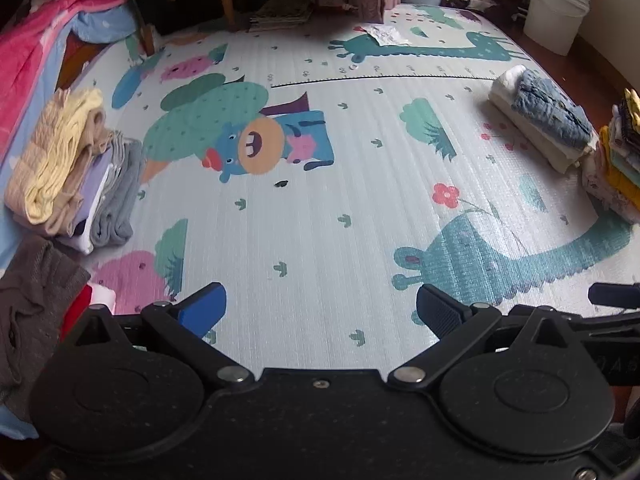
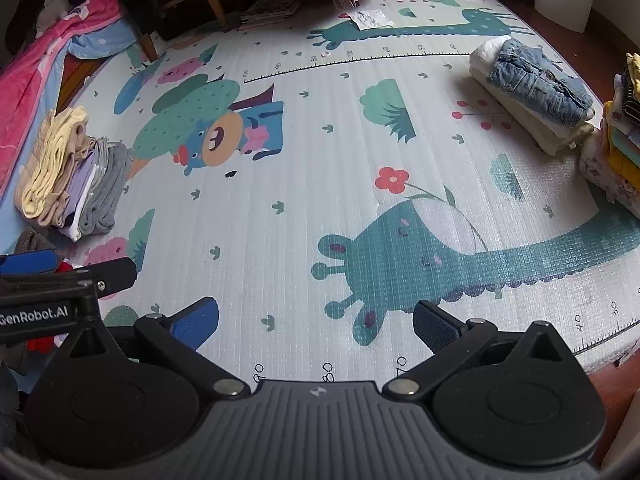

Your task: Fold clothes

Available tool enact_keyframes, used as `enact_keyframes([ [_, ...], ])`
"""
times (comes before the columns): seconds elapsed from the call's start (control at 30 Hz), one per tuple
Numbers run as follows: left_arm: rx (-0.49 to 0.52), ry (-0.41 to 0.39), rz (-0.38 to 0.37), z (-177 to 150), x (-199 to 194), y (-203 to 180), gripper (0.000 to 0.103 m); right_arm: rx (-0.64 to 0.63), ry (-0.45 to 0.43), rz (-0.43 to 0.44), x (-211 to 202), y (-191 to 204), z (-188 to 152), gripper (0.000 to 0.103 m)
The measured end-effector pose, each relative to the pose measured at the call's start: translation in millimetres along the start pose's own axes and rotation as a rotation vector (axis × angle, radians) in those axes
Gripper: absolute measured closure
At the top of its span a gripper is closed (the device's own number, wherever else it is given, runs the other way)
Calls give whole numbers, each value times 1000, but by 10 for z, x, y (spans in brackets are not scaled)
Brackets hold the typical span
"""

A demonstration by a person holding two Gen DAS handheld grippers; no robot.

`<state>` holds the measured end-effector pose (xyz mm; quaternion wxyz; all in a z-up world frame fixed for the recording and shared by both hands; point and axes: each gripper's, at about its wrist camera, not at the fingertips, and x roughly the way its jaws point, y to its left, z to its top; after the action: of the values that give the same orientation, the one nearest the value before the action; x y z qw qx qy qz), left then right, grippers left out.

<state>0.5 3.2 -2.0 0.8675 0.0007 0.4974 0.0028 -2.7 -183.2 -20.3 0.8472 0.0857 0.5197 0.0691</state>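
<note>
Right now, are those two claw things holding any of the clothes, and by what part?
No. The left gripper and the right gripper are both open, with only the play mat showing between their fingers. Nothing is held.

The black left claw with blue-padded fingers (image 1: 320, 312) hangs wide open, gripping nothing. Beside it, the matching black right claw with blue pads (image 2: 316, 320) is equally spread apart and empty, both pointing forward and downward.

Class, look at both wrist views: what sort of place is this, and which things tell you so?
Most likely a room in a home, with clothes sorted on the floor: a cartoon play mat, a stack of folded clothes, and wooden chair legs at the back.
</note>
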Motion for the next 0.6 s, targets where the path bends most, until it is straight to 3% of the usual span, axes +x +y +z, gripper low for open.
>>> enact_keyframes([
  [0.1,-26,42,-18,-1,62,59,0,0,0,-3,6,0,3,0],
  [0.2,1,10,12,-80,16,-17,0,-1,-14,5,-1,15,-11,0],
  [0.6,17,14,7,-60,21,-93,0,18,-11,-1,-14,-19,-37,0],
])
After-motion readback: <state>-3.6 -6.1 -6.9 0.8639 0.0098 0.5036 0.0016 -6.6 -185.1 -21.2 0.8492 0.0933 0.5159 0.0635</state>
